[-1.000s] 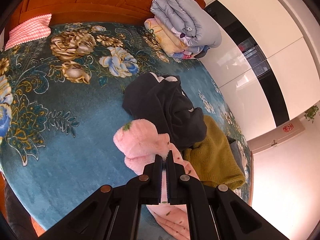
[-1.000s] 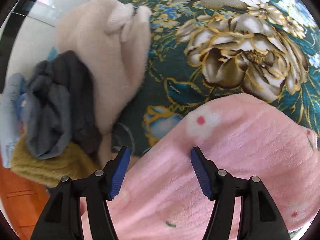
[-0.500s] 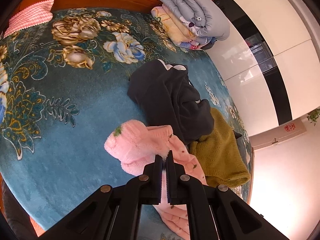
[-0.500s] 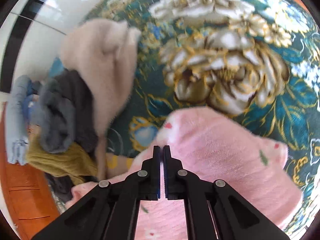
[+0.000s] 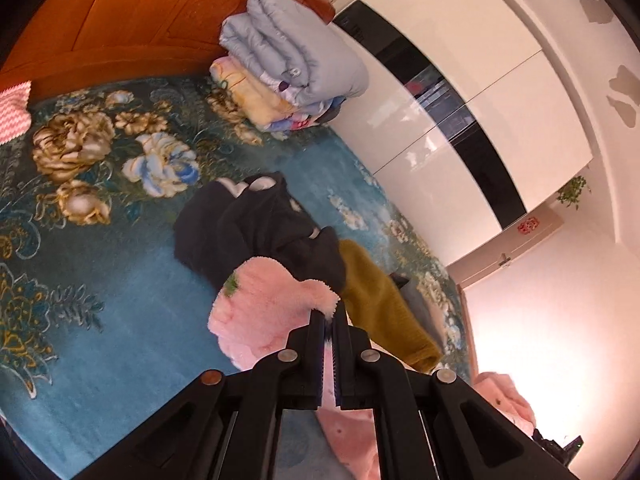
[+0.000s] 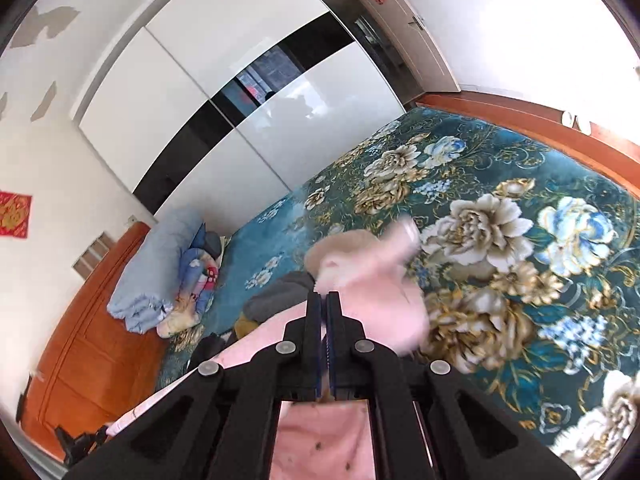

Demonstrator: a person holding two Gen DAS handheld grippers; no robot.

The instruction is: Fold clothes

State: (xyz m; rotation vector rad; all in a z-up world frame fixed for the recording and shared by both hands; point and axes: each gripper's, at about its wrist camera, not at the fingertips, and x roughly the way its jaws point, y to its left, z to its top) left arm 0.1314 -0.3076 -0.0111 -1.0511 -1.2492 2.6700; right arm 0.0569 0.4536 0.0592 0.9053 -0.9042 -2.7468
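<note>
Both my tongs — left gripper [image 5: 329, 314] and right gripper [image 6: 324, 295] — are pinched tight on the fluffy pink flowered garment [image 5: 267, 312], held up above the blue flowery bed cover [image 5: 120, 312]. I think it could slip out — only thin edges are pinched.

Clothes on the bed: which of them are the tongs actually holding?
The fluffy pink garment. Both the left tongs and right tongs are shut on it, while the black garment and mustard-yellow one lie untouched beside it.
</note>
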